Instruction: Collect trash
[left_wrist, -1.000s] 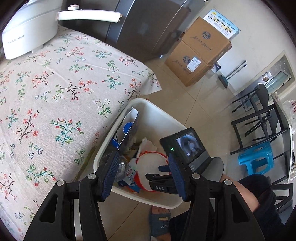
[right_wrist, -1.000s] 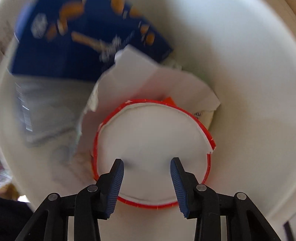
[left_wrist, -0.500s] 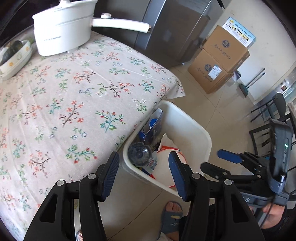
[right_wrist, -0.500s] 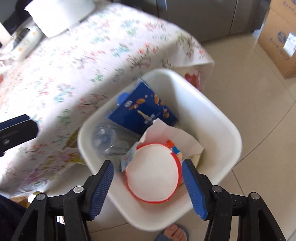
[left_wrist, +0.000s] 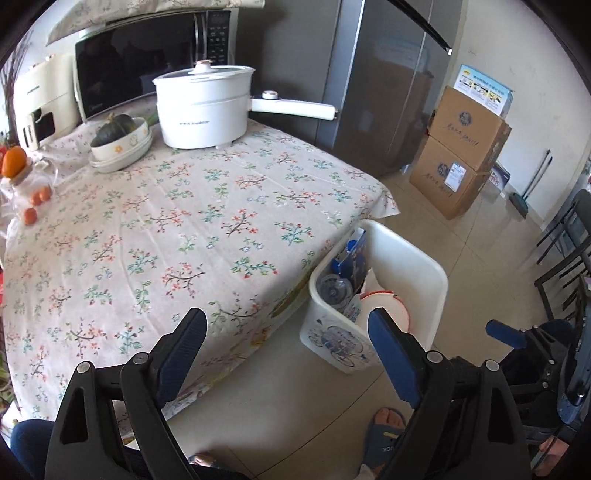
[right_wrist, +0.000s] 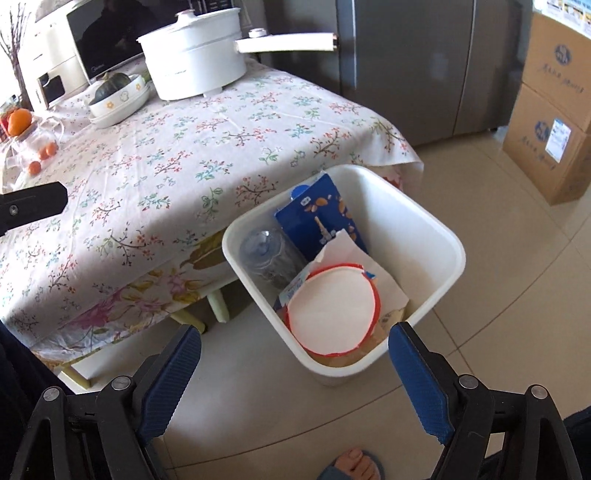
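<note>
A white trash bin (right_wrist: 436, 236) stands on the floor by the table corner; it also shows in the left wrist view (left_wrist: 424, 273). Inside lie a red-rimmed white round lid (right_wrist: 332, 308), a blue carton (right_wrist: 321, 218), a clear plastic bottle (right_wrist: 266, 254) and white paper (right_wrist: 351, 247). My right gripper (right_wrist: 293, 354) is open and empty, raised above and in front of the bin. My left gripper (left_wrist: 286, 336) is open and empty, over the table edge left of the bin. The right gripper shows at the right edge of the left wrist view (left_wrist: 517, 339).
The table has a floral cloth (left_wrist: 184, 221) with a white electric pot (left_wrist: 203, 107), a bowl holding a squash (left_wrist: 118, 136) and oranges (left_wrist: 14, 158). A microwave (left_wrist: 147, 55), a fridge (left_wrist: 388, 74), cardboard boxes (left_wrist: 461, 155) and dark chairs (left_wrist: 569, 251) stand around. My sandalled foot (right_wrist: 351, 465) is below.
The right gripper let go of the red-rimmed lid in the bin, rose out and opened wide. Both grippers pulled back and up; the left opened wider.
</note>
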